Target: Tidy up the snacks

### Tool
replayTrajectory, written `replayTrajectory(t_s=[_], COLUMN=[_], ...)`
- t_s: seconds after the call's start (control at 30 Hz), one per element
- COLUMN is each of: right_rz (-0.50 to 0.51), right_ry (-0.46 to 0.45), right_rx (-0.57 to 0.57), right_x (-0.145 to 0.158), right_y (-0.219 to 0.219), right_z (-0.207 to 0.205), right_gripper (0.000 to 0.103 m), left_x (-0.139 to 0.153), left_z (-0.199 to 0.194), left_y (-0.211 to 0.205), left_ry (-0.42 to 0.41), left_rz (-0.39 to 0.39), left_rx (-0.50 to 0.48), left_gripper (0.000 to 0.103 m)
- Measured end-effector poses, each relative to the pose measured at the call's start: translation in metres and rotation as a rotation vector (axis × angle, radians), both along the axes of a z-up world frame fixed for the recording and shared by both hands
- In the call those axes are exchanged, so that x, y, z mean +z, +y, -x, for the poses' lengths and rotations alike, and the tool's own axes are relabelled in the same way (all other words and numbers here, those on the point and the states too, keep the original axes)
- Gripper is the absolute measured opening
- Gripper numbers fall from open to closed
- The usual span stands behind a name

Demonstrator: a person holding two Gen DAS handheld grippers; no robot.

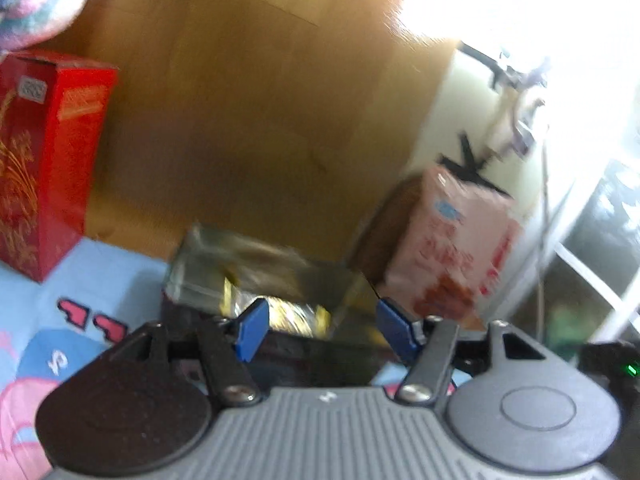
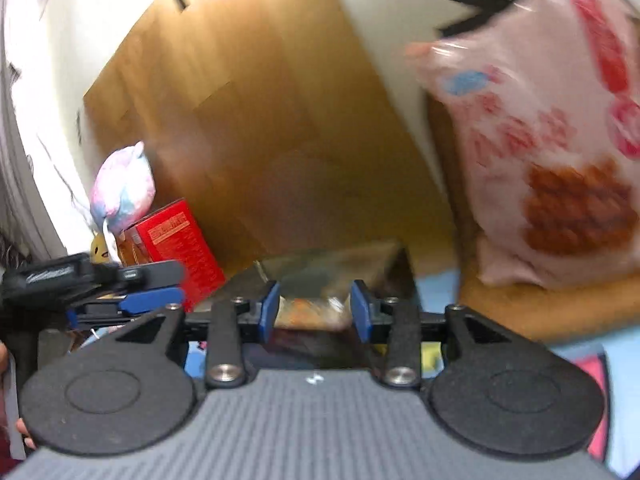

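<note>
On a cartoon-print blue cloth (image 1: 112, 272), both the left gripper (image 1: 320, 326) and right gripper (image 2: 316, 310) straddle a clear snack box (image 1: 260, 276), jaws apart; closing squarely should prevent slipping.

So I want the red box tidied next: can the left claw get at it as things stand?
Probably not right away: the left claw seems occupied around a shiny clear-wrapped snack box. The red box stands unobstructed on the left, though.

One red box (image 1: 44, 164), one pink snack bag (image 1: 452, 248), one clear container (image 1: 260, 280), one pastel plush toy (image 2: 122, 186).
</note>
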State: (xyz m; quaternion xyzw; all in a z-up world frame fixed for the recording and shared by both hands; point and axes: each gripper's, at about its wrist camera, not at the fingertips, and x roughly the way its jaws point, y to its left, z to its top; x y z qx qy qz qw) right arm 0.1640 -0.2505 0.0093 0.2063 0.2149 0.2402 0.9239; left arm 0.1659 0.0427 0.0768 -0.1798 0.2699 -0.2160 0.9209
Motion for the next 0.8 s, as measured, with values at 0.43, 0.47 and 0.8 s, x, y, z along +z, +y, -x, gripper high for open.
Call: replayTrajectory(t_s=[0.43, 0.47, 0.8], right_rz=[-0.035, -0.018, 0.088], right_ry=[0.269, 0.256, 0.136], right_rx=[0.117, 0.123, 0.337], right_x=[-0.038, -0.035, -0.025], right_y=[0.012, 0.014, 0.058], right_z=[0.001, 0.008, 0.083], right_gripper=[0.042, 0.042, 0.049], left_x=[-0.060, -0.057, -0.062], left_z=[0.004, 0.009, 0.085], left_y=[-0.053, -0.052, -0.007], left_ry=[0.208, 0.204, 0.209], left_rz=[-0.021, -0.008, -0.001], left_rx=[-0.108, -0.123, -0.067], left_gripper=[0.062, 0.062, 0.064])
